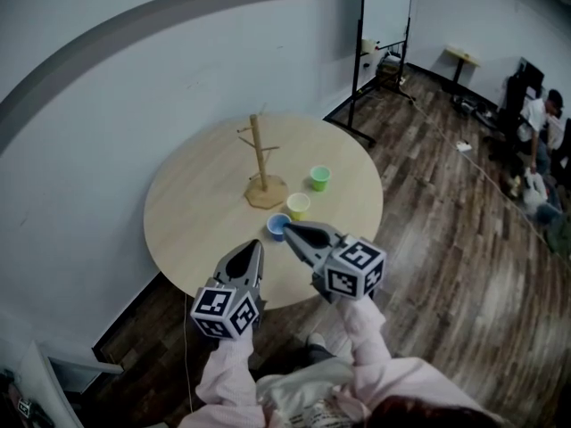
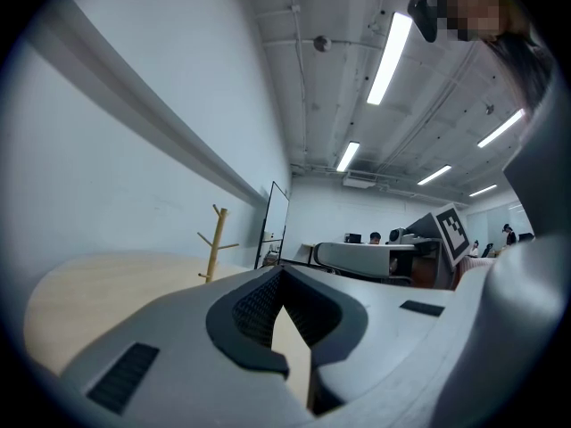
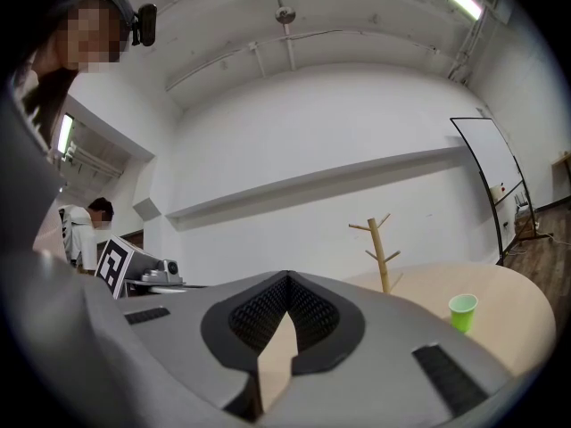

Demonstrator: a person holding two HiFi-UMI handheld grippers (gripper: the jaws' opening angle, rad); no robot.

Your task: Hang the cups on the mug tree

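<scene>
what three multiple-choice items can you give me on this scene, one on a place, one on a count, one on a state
1. Which colour of cup stands closest to the tips of the right gripper?
A green
B yellow
C blue

2. How many cups stand on the table?
A two
B three
C four

3. In what state is the mug tree?
A upright, with all pegs bare
B upright, with one cup hung on it
C lying on its side

Answers:
1 C: in the head view the blue cup sits right at that gripper's tips, and the other two stand farther off.
2 B: the blue cup, the yellow cup and the green cup are the only ones there.
3 A: it stands on its base and nothing hangs from any peg.
</scene>
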